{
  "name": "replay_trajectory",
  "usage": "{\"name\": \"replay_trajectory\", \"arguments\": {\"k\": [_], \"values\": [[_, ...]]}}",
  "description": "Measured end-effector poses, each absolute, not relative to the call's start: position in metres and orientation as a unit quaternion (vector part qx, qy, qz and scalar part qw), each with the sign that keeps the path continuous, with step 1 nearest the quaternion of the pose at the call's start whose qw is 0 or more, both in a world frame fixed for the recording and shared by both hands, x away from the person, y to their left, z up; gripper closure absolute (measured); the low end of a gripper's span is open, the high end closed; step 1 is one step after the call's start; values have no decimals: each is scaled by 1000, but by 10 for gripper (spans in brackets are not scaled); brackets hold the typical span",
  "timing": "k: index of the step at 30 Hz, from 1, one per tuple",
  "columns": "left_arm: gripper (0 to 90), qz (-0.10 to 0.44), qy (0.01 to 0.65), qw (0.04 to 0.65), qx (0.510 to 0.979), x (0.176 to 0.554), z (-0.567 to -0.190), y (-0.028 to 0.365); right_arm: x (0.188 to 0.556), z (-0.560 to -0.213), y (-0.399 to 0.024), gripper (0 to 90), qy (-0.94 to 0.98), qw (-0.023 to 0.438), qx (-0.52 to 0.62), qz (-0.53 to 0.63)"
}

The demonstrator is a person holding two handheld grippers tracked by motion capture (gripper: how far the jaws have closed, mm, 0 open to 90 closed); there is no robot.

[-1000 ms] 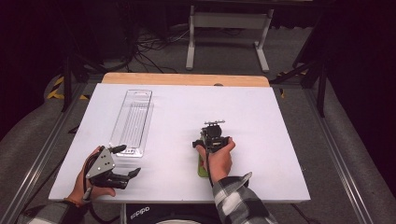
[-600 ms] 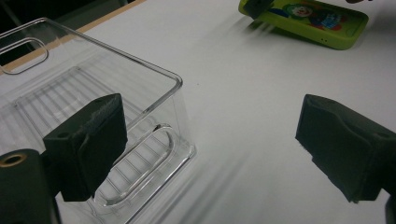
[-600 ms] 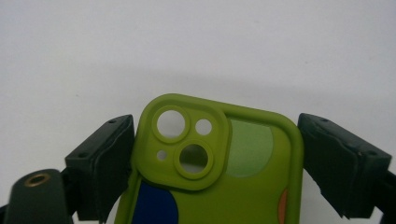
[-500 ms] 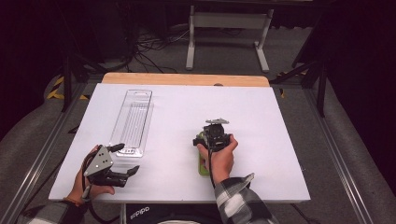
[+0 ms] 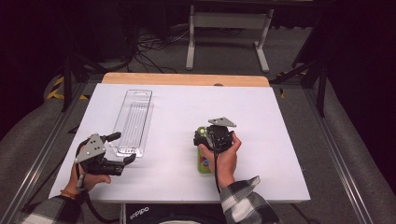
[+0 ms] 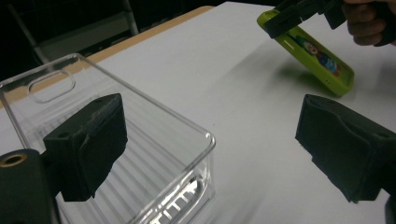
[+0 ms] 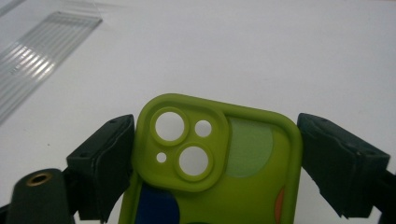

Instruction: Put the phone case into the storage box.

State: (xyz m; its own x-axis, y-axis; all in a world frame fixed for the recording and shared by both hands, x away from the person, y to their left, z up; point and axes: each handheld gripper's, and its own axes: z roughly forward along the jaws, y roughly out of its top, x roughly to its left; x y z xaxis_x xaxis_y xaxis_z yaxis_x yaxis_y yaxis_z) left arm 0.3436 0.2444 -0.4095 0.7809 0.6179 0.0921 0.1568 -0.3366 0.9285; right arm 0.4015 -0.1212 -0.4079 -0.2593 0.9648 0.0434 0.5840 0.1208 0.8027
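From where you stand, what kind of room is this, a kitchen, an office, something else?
Most likely a lab or recording studio, not a home. A bare white table sits on a metal frame, loose cables run over the grey floor behind it, and the surroundings are dark. A person works there with handheld grippers.

A white table top (image 5: 280, 140) takes up the middle of the room, with a strip of pale wood (image 5: 187, 79) along its far edge. Metal rails (image 5: 338, 154) run along both long sides of it. Around the table lies grey floor (image 5: 359, 126), and black cables (image 5: 144, 51) tangle on it beyond the far edge. A pale metal stand (image 5: 229, 21) on two legs sits farther back. The surroundings are dark, and light falls mainly on the table top. Yellow and black hazard tape (image 5: 58, 88) marks the floor at the far left.
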Motion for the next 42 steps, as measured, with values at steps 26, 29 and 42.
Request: {"name": "replay_trajectory", "arguments": {"k": [26,29,42], "values": [[105,199,183,548,791,363,-383,161,380,-374,-132,153,685,293,478,465],[110,191,179,546,796,364,-384,152,378,-368,-132,153,681,298,471,475],[123,177,162,558,794,375,-384,123,369,-353,-130,153,673,320,443,499]]}}
